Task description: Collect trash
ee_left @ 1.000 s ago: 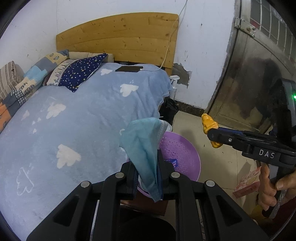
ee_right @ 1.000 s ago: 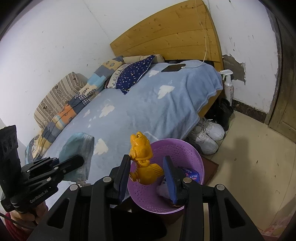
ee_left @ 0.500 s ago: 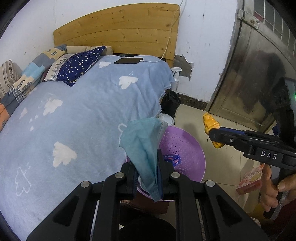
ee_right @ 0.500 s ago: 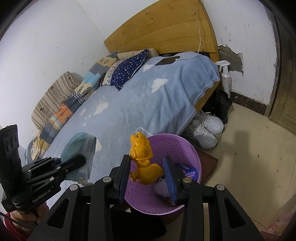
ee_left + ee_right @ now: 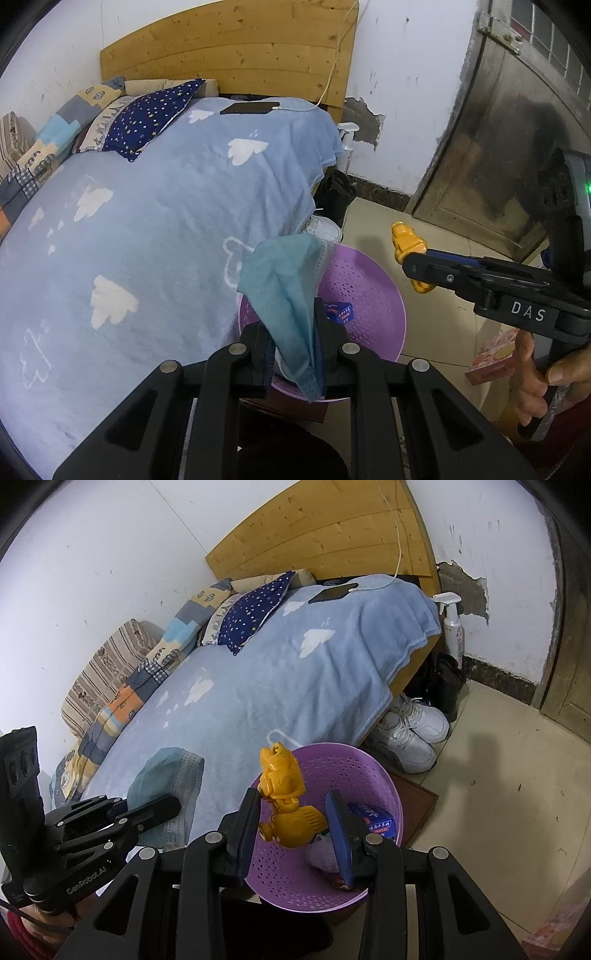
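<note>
Carried nearer the purple basket [image 5: 373, 771] beside the bed's edge for dumping: left gripper [image 5: 295, 339] clamped on blue face mask [image 5: 288, 280], right gripper [image 5: 293, 823] holding yellow toy [image 5: 282, 797] above the basket.

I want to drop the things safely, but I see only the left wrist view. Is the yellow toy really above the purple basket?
Observer: Yes. The right gripper holds the yellow toy over the inside of the basket.
Operator: What lies beside the blue box?
Observer: A pale crumpled wad.
Operator: And the mask?
Observer: It appears to be over the bed's edge, left of the basket.
</note>
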`<state>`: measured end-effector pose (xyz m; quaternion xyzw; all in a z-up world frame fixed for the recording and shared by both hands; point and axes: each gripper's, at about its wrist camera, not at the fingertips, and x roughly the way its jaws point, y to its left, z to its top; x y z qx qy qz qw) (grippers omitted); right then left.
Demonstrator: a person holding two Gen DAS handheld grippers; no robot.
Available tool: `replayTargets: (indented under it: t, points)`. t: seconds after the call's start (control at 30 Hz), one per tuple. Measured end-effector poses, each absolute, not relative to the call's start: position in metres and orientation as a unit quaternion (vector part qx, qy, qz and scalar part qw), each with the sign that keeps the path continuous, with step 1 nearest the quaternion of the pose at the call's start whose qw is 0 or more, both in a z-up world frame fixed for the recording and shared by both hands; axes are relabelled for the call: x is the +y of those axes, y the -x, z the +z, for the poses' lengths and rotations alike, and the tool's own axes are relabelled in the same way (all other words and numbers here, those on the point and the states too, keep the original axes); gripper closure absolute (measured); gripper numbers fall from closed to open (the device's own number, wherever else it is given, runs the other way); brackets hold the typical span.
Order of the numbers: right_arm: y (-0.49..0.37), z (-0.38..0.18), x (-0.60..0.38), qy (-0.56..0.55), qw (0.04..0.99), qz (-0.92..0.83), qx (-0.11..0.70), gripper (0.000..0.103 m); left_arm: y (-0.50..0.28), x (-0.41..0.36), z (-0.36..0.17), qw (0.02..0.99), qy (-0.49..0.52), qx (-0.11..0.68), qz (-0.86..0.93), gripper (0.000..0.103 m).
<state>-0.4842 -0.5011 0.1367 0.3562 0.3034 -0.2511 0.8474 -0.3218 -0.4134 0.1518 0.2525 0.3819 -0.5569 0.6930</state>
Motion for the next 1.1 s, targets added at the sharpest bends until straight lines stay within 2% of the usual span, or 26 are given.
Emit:
replayTargets:
  t: [0.2,0.33,0.4,0.57,0.73,0.8,0.9,1.03,1.1]
  points:
    - [0.483,0.133,-0.504,-0.358,0.844,-0.255,0.308,0.063,0.321,-0.417,0.148,0.692,-0.251,0.386,-0.556,0.085]
    - [0.480,0.132,-0.508,-0.352,0.842,-0.264,0.312,0.061,0.320,-0.418,0.148,0.692,-0.248,0.389,-0.555,0.066]
    - [0.480,0.134,-0.509,-0.349,0.841,-0.272,0.311,0.053,0.319,-0.417,0.150,0.695,-0.242,0.388,-0.555,0.060]
    - [0.481,0.139,-0.505,-0.343,0.842,-0.277,0.311,0.053,0.316,-0.412,0.157,0.706,-0.225,0.383,-0.552,0.054]
    - [0.483,0.155,-0.492,-0.316,0.844,-0.304,0.308,0.051,0.316,-0.385,0.177,0.738,-0.204,0.339,-0.547,0.032]
    - [0.483,0.163,-0.483,-0.289,0.842,-0.332,0.310,0.037,0.317,-0.368,0.186,0.752,-0.199,0.317,-0.543,0.023]
    - [0.478,0.180,-0.458,-0.229,0.841,-0.385,0.304,0.025,0.315,-0.332,0.200,0.783,-0.185,0.281,-0.524,0.012]
    - [0.472,0.193,-0.422,-0.188,0.831,-0.438,0.287,0.018,0.310,-0.286,0.215,0.816,-0.160,0.249,-0.496,0.005]
    - [0.470,0.197,-0.404,-0.175,0.823,-0.465,0.277,0.006,0.308,-0.264,0.222,0.830,-0.149,0.235,-0.484,0.000]
